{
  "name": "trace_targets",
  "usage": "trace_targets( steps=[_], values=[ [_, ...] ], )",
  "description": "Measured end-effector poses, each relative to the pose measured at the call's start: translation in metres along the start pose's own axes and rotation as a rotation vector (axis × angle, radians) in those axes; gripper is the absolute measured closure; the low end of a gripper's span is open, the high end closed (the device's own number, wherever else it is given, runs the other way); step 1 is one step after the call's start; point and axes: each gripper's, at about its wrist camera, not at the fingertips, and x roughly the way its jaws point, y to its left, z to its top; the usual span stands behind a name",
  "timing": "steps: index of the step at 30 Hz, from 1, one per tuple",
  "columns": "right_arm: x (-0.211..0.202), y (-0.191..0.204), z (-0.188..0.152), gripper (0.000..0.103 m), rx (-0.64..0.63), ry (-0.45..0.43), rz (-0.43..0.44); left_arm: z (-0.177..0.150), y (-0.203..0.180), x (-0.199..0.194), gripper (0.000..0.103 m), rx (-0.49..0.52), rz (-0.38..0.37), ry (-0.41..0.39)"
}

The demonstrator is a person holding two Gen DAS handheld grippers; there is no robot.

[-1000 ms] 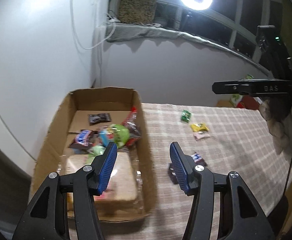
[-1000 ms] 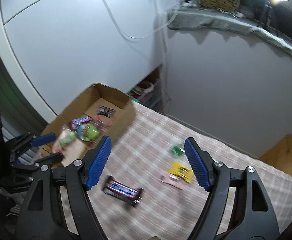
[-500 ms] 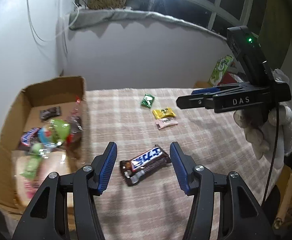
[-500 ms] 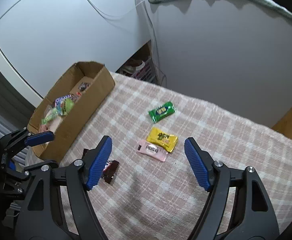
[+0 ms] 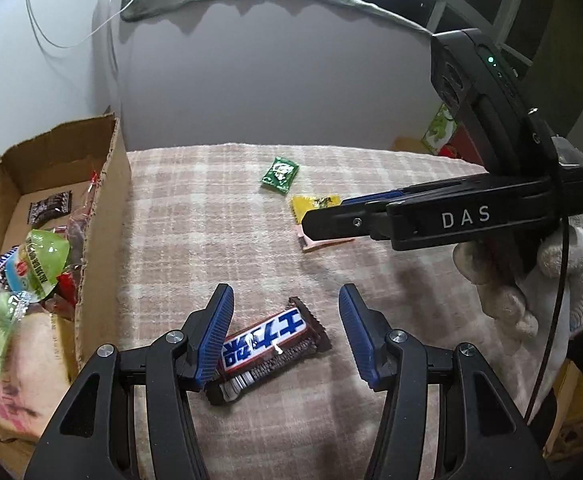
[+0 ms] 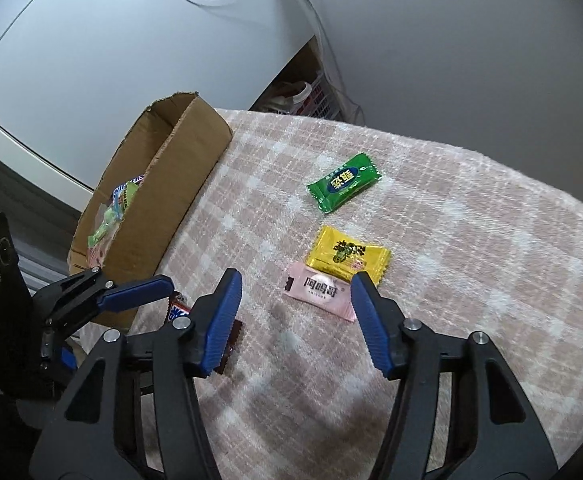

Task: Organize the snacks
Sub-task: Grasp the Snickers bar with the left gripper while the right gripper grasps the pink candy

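A chocolate bar (image 5: pixel 267 344) in a blue and white wrapper lies on the checked cloth (image 5: pixel 211 220), between the jaws of my left gripper (image 5: pixel 287 328). That gripper stands open and its pads do not press on the bar. My right gripper (image 6: pixel 295 308) hovers low over a pink candy (image 6: pixel 319 294). Its jaws are closing, with the candy just ahead of the tips and untouched. A yellow candy (image 6: pixel 347 256) overlaps the pink one, and a green candy (image 6: pixel 343 182) lies farther back. At the left stands a cardboard box (image 5: pixel 103 220) holding several snacks.
A gloved hand (image 5: pixel 531 280) holds the right gripper (image 5: pixel 327 216) above the candies. The left gripper (image 6: pixel 131 284) sits beside the box wall (image 6: pixel 159 208). Wall close behind the table; a basket (image 6: pixel 303 96) past the far edge; packets (image 5: pixel 439 132) off the right side.
My left gripper swung from over the box to the chocolate bar and sank toward it. My right gripper came down over the pink candy and its jaws narrowed.
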Motion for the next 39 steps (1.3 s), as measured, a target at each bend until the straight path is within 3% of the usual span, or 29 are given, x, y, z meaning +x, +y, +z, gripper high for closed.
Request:
trace_targets(
  steps=[6,10,19,26,31,33,36,39],
  values=[
    [0.009,0.001,0.007,0.043,-0.027,-0.005,-0.016,-0.001,0.004,0.014,0.049,-0.020,0.012,0.038],
    [0.013,0.002,0.010,0.043,-0.036,0.004,-0.013,-0.009,0.006,0.021,0.049,-0.041,-0.021,0.070],
    [0.011,0.008,-0.004,0.045,-0.070,0.058,-0.009,-0.030,-0.007,0.013,0.049,0.008,-0.031,0.084],
    [0.014,0.026,-0.012,0.055,-0.196,0.046,-0.171,-0.031,-0.009,0.013,0.049,0.013,0.052,0.048],
    [0.023,0.043,-0.018,0.056,-0.310,0.045,-0.284,-0.031,-0.013,0.019,0.069,0.037,0.083,0.033],
    [0.024,0.044,-0.018,0.063,-0.319,0.042,-0.312,-0.032,-0.012,0.018,0.076,0.033,0.075,0.028],
    [0.023,0.043,-0.019,0.076,-0.321,0.033,-0.330,-0.035,-0.014,0.019,0.076,0.037,0.077,0.015],
    [0.021,0.041,-0.021,0.081,-0.314,0.031,-0.332,-0.041,-0.015,0.019,0.076,0.047,0.084,-0.003]
  ],
)
